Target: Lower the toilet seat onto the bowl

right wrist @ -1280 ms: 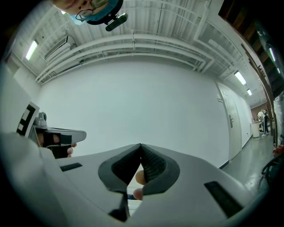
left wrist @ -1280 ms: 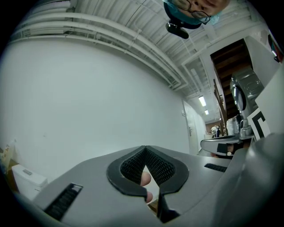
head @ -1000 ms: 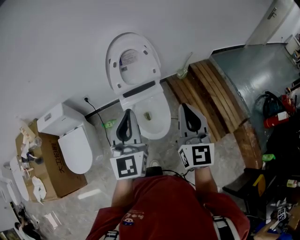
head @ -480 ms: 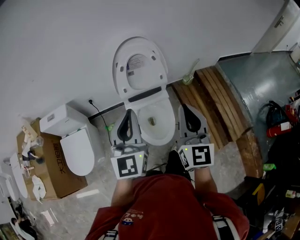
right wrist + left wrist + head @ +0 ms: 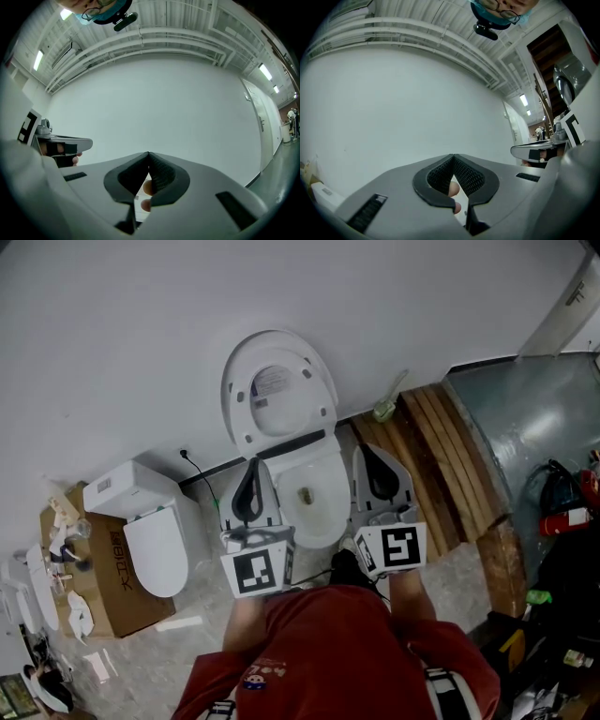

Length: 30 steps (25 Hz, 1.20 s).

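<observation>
Against the white wall I see the white oval plastic toilet seat (image 5: 278, 395) upright above the white ceramic bowl (image 5: 319, 521), its label unreadable, and my left gripper (image 5: 252, 465) and right gripper (image 5: 365, 450) hover beside the bowl, jaws closed on nothing.

Even indoor light, sharp focus, strong fisheye bending at edges.

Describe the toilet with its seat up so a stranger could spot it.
Look along the long white wall to the wooden platform. The toilet stands just left of it. Unlike the closed toilet farther left, its seat stands raised.
</observation>
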### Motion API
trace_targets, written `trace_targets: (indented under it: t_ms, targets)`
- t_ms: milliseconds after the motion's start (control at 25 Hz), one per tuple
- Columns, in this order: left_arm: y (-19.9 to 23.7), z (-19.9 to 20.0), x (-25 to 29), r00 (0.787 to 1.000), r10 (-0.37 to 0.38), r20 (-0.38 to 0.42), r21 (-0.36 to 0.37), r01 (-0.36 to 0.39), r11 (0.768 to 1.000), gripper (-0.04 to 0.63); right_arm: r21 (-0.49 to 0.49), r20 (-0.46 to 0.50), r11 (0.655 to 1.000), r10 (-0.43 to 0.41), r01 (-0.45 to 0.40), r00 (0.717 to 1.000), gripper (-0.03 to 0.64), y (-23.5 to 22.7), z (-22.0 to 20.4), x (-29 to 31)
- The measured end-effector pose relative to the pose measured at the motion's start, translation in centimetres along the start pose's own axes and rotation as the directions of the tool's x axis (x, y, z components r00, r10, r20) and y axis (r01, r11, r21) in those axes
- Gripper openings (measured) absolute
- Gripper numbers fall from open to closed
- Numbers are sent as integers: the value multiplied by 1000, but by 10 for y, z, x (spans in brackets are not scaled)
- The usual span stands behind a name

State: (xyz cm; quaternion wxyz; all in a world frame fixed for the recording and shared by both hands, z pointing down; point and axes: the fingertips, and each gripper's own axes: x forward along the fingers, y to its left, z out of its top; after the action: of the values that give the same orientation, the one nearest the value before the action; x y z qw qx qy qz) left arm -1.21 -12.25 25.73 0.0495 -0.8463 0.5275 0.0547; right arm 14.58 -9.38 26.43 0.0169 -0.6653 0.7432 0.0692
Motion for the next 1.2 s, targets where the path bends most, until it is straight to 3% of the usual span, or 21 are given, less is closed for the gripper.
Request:
trace_targets:
  t_ms: [200,360,680,880,1040,1200]
  targets:
    - [-14,-3,32,999,17,-28,51,-16,999,12,16,0,1000,25,-25,1000,14,-31,-5,24]
    - [-25,1,55,999,37,-4,23,-37,999,12,29,4,999,44,-45,999,14,-52,-8,40]
    - [-47,-6,86,997,76,-22,85,-74,994,12,57,17,995,85,-85,996,14,-92,-17,63]
    - [-60,-5,104,993,117,-17,68,-115,991,12,77,26,989,122,-123,992,14,-110,-23,77]
    - [-65,-11,113,988,148,-39,110,-143,984,12,93,32,984,149,-151,988,14,-122,-28,87]
    - [-70,-14,117,986,164,-41,101,-159,982,12,112,29,979,169,-171,985,14,-128,-35,92]
